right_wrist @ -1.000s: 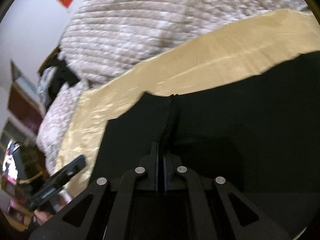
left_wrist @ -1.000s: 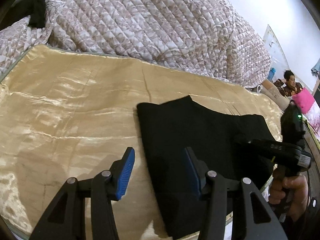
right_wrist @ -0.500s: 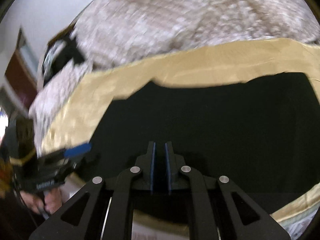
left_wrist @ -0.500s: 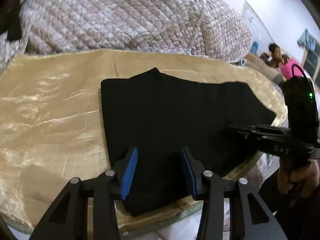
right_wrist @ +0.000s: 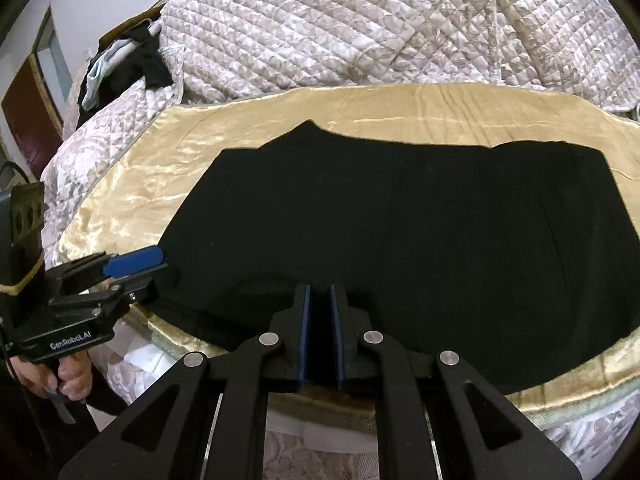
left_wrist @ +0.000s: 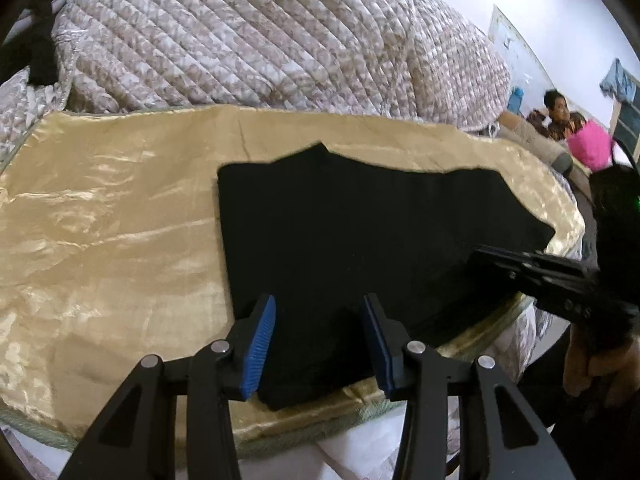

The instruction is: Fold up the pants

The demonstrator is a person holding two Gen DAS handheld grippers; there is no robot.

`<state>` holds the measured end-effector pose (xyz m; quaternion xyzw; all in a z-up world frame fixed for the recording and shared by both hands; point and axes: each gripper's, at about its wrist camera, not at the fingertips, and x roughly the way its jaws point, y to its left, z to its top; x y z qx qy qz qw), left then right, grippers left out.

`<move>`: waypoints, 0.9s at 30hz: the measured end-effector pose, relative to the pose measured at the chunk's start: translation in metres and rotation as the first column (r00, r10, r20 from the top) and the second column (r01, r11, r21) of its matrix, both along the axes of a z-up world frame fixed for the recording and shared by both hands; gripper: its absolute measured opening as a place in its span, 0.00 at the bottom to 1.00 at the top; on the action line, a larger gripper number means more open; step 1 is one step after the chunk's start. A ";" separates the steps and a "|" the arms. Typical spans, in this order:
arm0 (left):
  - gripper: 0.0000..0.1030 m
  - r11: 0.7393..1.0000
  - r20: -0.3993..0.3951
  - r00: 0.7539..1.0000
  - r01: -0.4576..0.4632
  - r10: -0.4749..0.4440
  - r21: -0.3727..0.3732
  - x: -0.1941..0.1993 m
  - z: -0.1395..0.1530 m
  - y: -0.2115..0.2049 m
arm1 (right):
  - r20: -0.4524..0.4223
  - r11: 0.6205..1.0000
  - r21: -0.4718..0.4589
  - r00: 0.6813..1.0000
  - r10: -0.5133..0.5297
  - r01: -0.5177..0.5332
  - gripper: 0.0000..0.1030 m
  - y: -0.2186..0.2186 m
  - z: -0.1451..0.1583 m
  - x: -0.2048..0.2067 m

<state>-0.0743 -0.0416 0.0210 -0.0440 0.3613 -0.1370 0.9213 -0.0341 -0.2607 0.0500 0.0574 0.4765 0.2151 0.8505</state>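
Note:
The black pants (left_wrist: 360,236) lie folded flat on a gold satin cloth (left_wrist: 112,240); they also fill the middle of the right wrist view (right_wrist: 400,216). My left gripper (left_wrist: 320,312) is open and empty, its blue pads straddling the pants' near left corner just above the fabric. It shows from the side in the right wrist view (right_wrist: 136,264). My right gripper (right_wrist: 320,292) hovers at the pants' near edge with its jaws slightly apart and nothing between them. It shows at the right in the left wrist view (left_wrist: 480,254).
A bunched quilted blanket (left_wrist: 260,40) rises behind the gold cloth (right_wrist: 400,108). Dark clothes (right_wrist: 136,64) lie on it at the far left. The cloth's near edge (left_wrist: 320,412) drops off below the grippers. Two people (left_wrist: 556,112) sit far right.
My right gripper let go of the pants fold, which now lies flat, and drew back to the near edge. My left gripper moved right over the pants' corner.

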 end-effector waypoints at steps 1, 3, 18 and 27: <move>0.46 1.000 0.005 1.000 -0.010 0.010 -0.002 0.001 0.001 0.002 | 0.018 1.000 0.014 1.000 0.002 -0.003 0.10 0.000 0.003 -0.002; 0.46 1.000 -0.014 1.000 -0.015 0.015 -0.011 0.003 -0.003 0.004 | 0.014 1.000 0.008 1.000 0.022 -0.022 0.10 0.003 0.002 -0.004; 0.46 0.996 -0.026 0.997 -0.066 0.068 0.062 0.008 -0.003 -0.006 | -0.007 0.999 -0.041 1.000 -0.010 0.010 0.11 0.004 -0.005 0.002; 0.46 0.993 -0.037 0.996 -0.081 0.084 0.084 0.022 -0.004 -0.009 | 0.013 0.997 -0.071 1.000 -0.013 0.014 0.16 0.015 -0.007 0.010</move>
